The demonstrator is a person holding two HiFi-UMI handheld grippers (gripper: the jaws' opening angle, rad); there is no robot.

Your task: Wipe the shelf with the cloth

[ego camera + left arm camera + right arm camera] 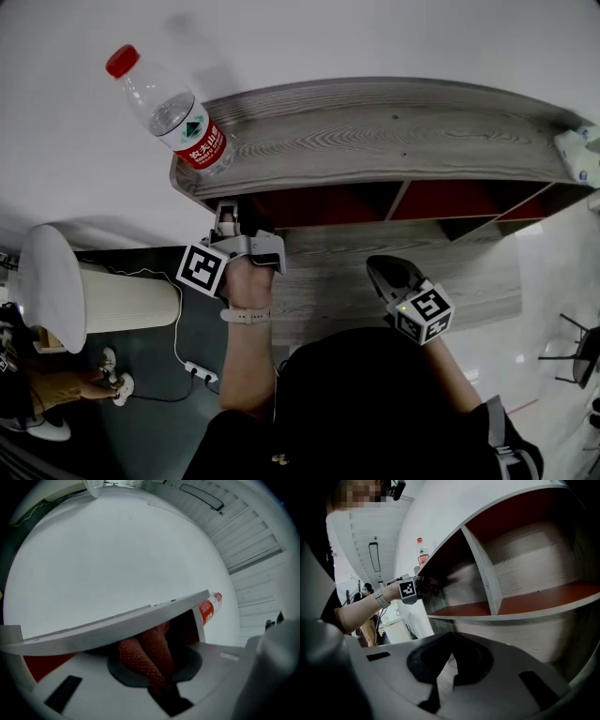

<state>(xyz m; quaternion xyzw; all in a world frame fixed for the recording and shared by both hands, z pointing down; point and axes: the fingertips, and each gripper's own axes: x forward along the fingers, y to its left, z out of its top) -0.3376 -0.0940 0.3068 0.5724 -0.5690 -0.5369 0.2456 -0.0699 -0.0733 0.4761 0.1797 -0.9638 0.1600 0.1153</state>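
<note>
The wooden shelf (375, 131) has a grey-grained top board and red-lined compartments (441, 199) beneath it. My left gripper (228, 214) reaches into the leftmost compartment, its tips hidden under the top board. In the left gripper view it (161, 686) is shut on a red-orange cloth (143, 656), which sticks out forward under the board's edge (117, 623). The right gripper view shows that gripper's marker cube (408, 589) at the compartment's left end. My right gripper (386, 272) hangs in front of the lower shelf board, away from the cloth, its jaws (451, 652) shut and empty.
A water bottle (173, 112) with a red cap and label stands on the shelf top's left corner, just above my left gripper. A white object (574, 155) lies at the top's right end. A white round table (56, 286), a cable and a power strip (200, 372) are down left.
</note>
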